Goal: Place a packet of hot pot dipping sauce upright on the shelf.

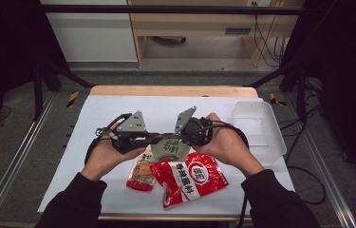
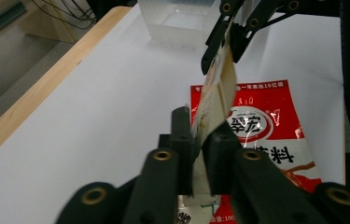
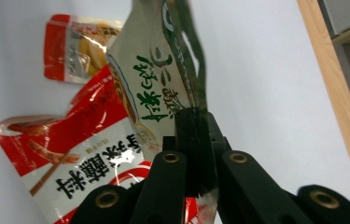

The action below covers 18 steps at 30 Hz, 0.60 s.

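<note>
White sheeting covers the counter [image 1: 118,109], whose wooden edge shows along the far side; beyond it stand dark frame posts and pale cabinets. Held clear of the surface at mid-counter, the green-lettered sachet [image 1: 170,147] spans the gap between both tools. Left tongs [image 1: 153,139] pinch one edge of it, their pads closed on the film as the left gripper view shows [image 2: 199,140]; right tongs [image 1: 178,137] clamp the opposite edge [image 3: 196,140]. No earlier picture being available, the grip is read from the pads alone: each pair is narrow and bearing on the packet. Opposed holds at two edges, judged from this arrangement, suit either pulling the sachet taut to tear it or carrying it level. The sachet is a thin, glossy pouch, pale with green script and a printed bowl of food; it hangs edge-on to the left gripper view and bows slightly between the grips. Below it, lying flat on the sheeting, are a large red seasoning packet [image 1: 192,178] with white characters and a round emblem, wrinkled at one corner, and a smaller red-and-clear snack packet [image 1: 140,173] just to its left, the two touching or overlapping. At the right side of the counter, well apart from the packets, sits a translucent plastic tray [image 1: 266,142], a likely destination for the sachet
</note>
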### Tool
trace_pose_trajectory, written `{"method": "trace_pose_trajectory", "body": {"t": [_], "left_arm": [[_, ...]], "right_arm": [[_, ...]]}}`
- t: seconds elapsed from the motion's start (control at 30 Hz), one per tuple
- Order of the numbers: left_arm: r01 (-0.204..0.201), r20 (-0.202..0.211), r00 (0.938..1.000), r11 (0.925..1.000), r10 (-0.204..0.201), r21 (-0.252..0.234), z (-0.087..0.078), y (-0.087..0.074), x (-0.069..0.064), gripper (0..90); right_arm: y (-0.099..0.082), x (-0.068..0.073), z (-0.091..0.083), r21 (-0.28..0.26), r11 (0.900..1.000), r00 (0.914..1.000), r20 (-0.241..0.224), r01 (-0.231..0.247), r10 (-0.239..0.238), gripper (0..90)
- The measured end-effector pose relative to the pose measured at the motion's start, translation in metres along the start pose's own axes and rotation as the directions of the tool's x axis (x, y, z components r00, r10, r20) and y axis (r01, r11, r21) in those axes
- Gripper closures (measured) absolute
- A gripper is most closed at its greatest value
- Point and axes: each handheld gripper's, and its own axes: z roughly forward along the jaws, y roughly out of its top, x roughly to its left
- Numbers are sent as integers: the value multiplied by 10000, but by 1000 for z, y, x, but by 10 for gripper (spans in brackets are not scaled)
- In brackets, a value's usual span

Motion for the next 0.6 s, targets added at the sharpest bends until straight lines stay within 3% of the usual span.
{"method": "trace_pose_trajectory", "body": {"t": [0.1, 0.17, 0.2, 0.4, 0.53, 0.57, 0.6], "left_arm": [[465, -321, 9984, 9984, -475, -335, -1, -9, 1, 539], [585, -458, 9971, 9976, -602, -376, -3, -13, 2, 460], [827, -608, 9945, 9953, -857, -502, -6, -22, 4, 417], [1090, -1089, 9875, 9929, -1136, -471, -15, -47, 3, 293], [1321, -1527, 9790, 9909, -1348, -279, -21, -81, 2, 208], [1321, -1527, 9790, 9909, -1348, -279, -21, -81, 2, 199], [1541, -1627, 9741, 9875, -1572, -319, -25, -96, 3, 187]], "right_arm": [[1, -3, -1, 348, 9989, 9990, 319, 305, -316, 900], [1, -5, -2, 405, 9987, 9988, 383, 301, -316, 900], [-3, -11, -7, 462, 9987, 9978, 603, 232, -260, 900], [-20, -29, -26, 379, 9993, 9944, 1059, 2, -42, 900], [-36, -39, -41, 400, 9988, 9907, 1346, -278, 222, 900], [-39, -41, -44, 415, 9988, 9899, 1401, -258, 198, 900], [-44, -44, -49, 473, 9985, 9885, 1503, -268, 194, 900]]}}
